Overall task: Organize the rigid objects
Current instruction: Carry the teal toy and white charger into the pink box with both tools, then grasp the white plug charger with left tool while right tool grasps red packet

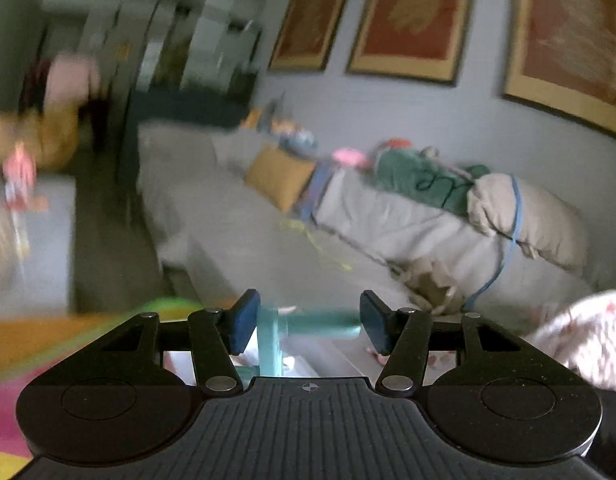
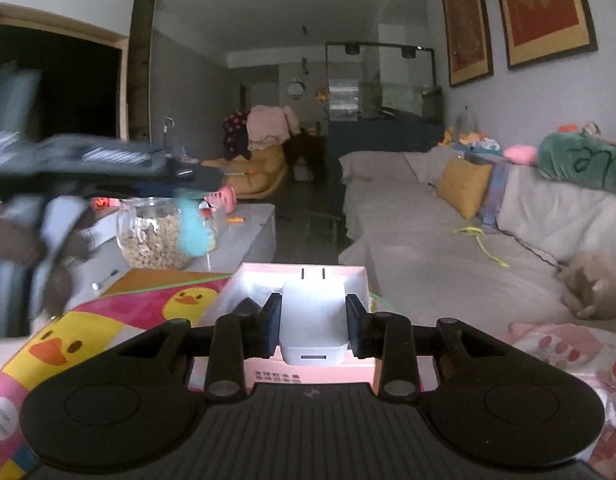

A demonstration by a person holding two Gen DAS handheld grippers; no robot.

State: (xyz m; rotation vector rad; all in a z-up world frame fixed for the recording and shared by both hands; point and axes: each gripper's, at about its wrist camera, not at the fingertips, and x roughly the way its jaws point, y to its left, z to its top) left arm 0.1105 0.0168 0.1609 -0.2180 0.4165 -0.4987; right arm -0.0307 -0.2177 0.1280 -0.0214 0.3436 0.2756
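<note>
My right gripper (image 2: 312, 326) is shut on a white plug charger (image 2: 313, 320), prongs pointing forward, held over an open pink box (image 2: 308, 280). My left gripper (image 1: 308, 322) has a teal plastic object (image 1: 300, 328) between its blue pads; the view is blurred and the jaws stand wide, so the hold is unclear. In the right wrist view the left gripper (image 2: 188, 184) is a dark blur at the left, with the teal object (image 2: 194, 228) hanging below it.
A colourful duck-pattern mat (image 2: 108, 320) lies under the box. A glass jar of nuts (image 2: 160, 236) stands on a low grey table (image 2: 252, 236). A grey sofa (image 2: 447, 248) with a yellow cushion (image 2: 463, 186) and soft toys fills the right.
</note>
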